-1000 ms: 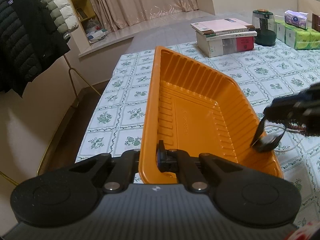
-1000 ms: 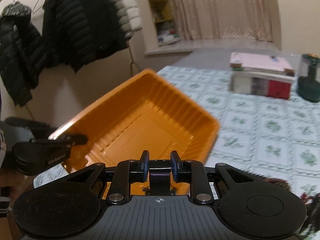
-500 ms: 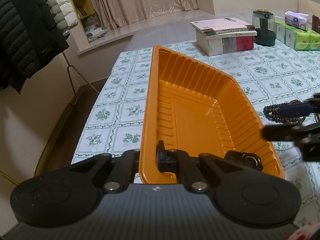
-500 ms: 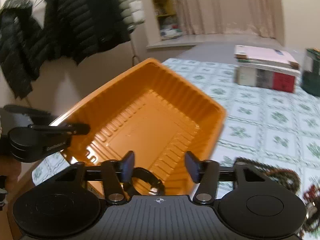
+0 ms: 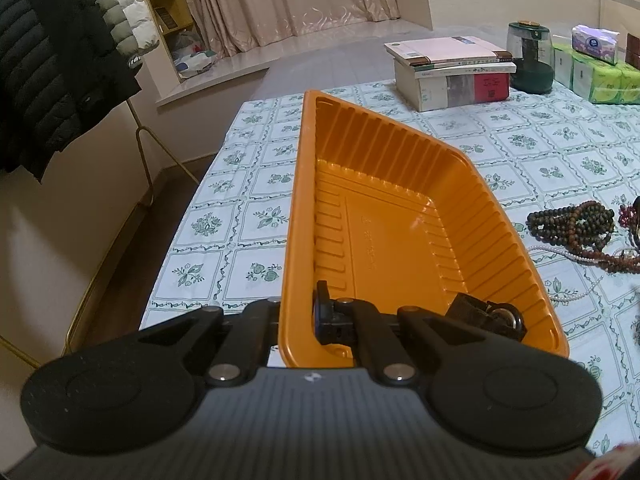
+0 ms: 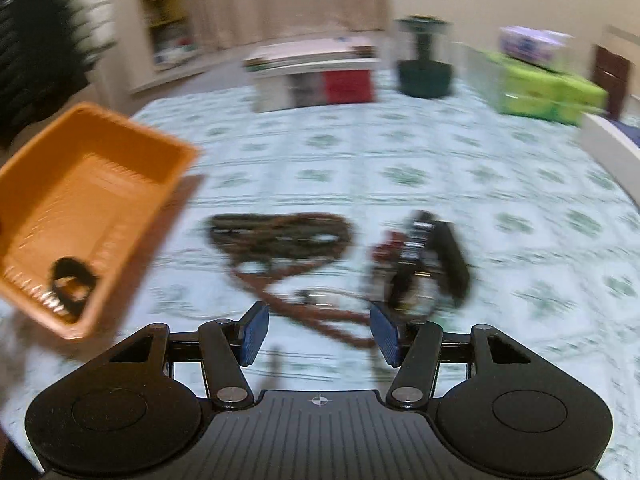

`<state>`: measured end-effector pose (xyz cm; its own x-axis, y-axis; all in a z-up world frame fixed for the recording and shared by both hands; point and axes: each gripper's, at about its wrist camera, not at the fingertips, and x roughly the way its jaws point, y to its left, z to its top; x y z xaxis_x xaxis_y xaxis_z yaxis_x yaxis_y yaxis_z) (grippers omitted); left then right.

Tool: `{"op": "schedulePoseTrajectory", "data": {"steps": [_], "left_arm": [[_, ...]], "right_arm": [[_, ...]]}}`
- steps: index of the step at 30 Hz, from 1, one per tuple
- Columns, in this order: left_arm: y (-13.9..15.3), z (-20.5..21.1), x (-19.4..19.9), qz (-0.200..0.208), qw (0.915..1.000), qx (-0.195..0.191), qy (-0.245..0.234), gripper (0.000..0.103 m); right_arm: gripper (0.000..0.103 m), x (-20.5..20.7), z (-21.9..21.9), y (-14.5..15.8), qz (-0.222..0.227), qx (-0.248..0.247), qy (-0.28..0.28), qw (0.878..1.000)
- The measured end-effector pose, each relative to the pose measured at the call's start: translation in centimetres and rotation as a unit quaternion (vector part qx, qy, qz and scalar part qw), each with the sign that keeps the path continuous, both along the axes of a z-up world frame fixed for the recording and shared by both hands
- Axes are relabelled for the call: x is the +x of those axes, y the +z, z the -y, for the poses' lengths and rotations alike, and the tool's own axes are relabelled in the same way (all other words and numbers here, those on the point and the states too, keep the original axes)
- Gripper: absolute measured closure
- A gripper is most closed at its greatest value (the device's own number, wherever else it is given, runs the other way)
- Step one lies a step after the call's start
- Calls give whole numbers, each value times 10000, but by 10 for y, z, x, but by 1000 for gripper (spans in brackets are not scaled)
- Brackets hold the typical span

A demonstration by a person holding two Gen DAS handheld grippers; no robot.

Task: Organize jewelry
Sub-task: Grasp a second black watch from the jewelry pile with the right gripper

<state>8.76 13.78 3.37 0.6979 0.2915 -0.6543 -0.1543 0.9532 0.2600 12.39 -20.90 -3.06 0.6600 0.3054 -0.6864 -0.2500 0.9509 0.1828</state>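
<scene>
Jewelry lies in two places on the large table under a white cloth printed with green floral squares (image 5: 532,148): most of it is loose on the cloth, one piece is already binned. Largest task item is the ribbed orange plastic tray (image 5: 400,208), which sits near the table's left edge; the left gripper (image 5: 298,320) has its jaws pressed together on the tray's near rim, one finger inside and one outside. Judgement: that pinch steadies the light tray so it does not slide while pieces are dropped in. Next in size, a coiled strand of dark brown wooden beads (image 5: 572,220) lies on the cloth to the right of the tray, apart from it, with a thin string of small white pearls (image 5: 576,256) and a dark red beaded piece (image 6: 386,248) just beside; the right wrist view is blurred, so the tangle cannot be sorted further. Right gripper (image 6: 320,334) hangs over this heap with its blue pads (image 6: 254,332) spread and nothing between them, presumably lined up for another pick. Smallest: a black band with a round metal part (image 5: 486,316) rests in the tray's near right corner.
</scene>
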Motion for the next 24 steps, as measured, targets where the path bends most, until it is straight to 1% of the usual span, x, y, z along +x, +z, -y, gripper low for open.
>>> {"op": "schedulePoseTrajectory", "data": {"steps": [3, 6, 16, 17, 18, 22, 24], "left_arm": [[0, 1, 0, 0, 10000, 17, 2, 100], [1, 2, 0, -7, 10000, 47, 3, 100], [1, 3, 0, -45, 10000, 80, -5, 100], [1, 3, 0, -46, 10000, 79, -5, 100], [1, 3, 0, -48, 10000, 78, -5, 100], [1, 3, 0, -44, 10000, 80, -5, 100], [1, 3, 0, -43, 10000, 78, -7, 100]], "right_arm": [[46, 2, 19, 2, 74, -15, -274, 9996], [46, 4, 29, 5, 168, 4, -393, 9991], [47, 28, 27, -1, 228, -25, -340, 9992], [50, 31, 26, -2, 223, -22, -334, 9992], [54, 34, 24, -3, 215, -39, -325, 9992], [65, 43, 21, -6, 159, -109, -307, 9993], [74, 46, 20, -7, 140, -137, -331, 9993]]}}
